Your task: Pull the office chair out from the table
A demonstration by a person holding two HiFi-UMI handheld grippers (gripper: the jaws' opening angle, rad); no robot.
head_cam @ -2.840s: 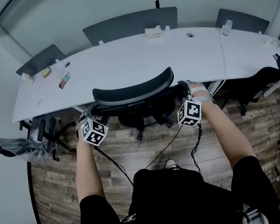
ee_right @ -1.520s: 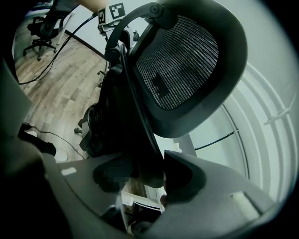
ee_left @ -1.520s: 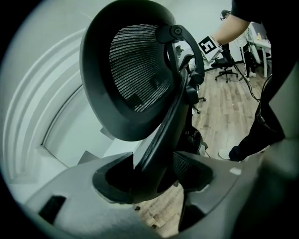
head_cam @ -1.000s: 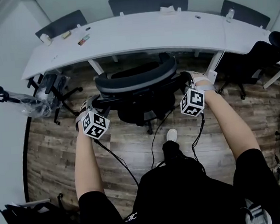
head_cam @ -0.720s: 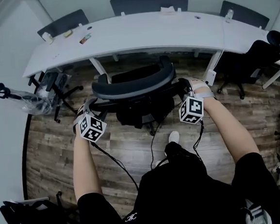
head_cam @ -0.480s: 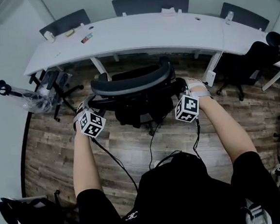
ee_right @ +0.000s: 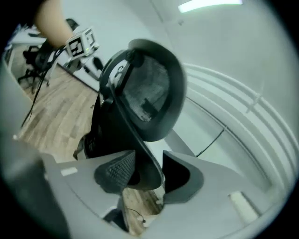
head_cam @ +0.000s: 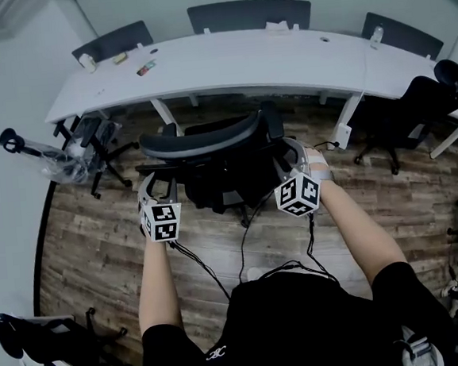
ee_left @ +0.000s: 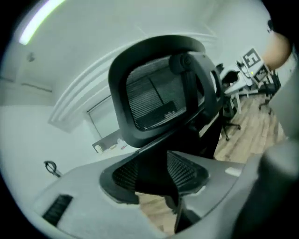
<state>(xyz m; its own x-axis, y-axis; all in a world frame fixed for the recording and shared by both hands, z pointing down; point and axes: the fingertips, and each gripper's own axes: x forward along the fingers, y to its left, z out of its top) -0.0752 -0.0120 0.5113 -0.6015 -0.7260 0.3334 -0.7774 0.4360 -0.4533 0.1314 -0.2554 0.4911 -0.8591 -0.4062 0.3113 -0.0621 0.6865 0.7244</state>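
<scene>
The black mesh-back office chair (head_cam: pixel 201 137) stands on the wood floor a short way in front of the long white table (head_cam: pixel 242 61). My left gripper (head_cam: pixel 154 185) is at the chair's left side. In the left gripper view a dark chair part (ee_left: pixel 159 154) fills the gap of that gripper (ee_left: pixel 156 175), whose jaws are closing on it. My right gripper (head_cam: pixel 287 155) is at the chair's right side. The right gripper view shows this gripper (ee_right: pixel 149 170) clamped on the curved black frame edge (ee_right: pixel 145 158) below the backrest (ee_right: pixel 149 98).
Another black chair (head_cam: pixel 90 138) with plastic wrap stands left of mine, and a further one (head_cam: pixel 414 110) stands at the right by the table leg (head_cam: pixel 349 120). Grey chairs (head_cam: pixel 250 13) line the table's far side. Cables (head_cam: pixel 250 240) trail across the floor toward the person.
The chair has rolled away from the table toward the person, both grippers going with it. The left gripper's cube has rolled and shifted slightly right.
</scene>
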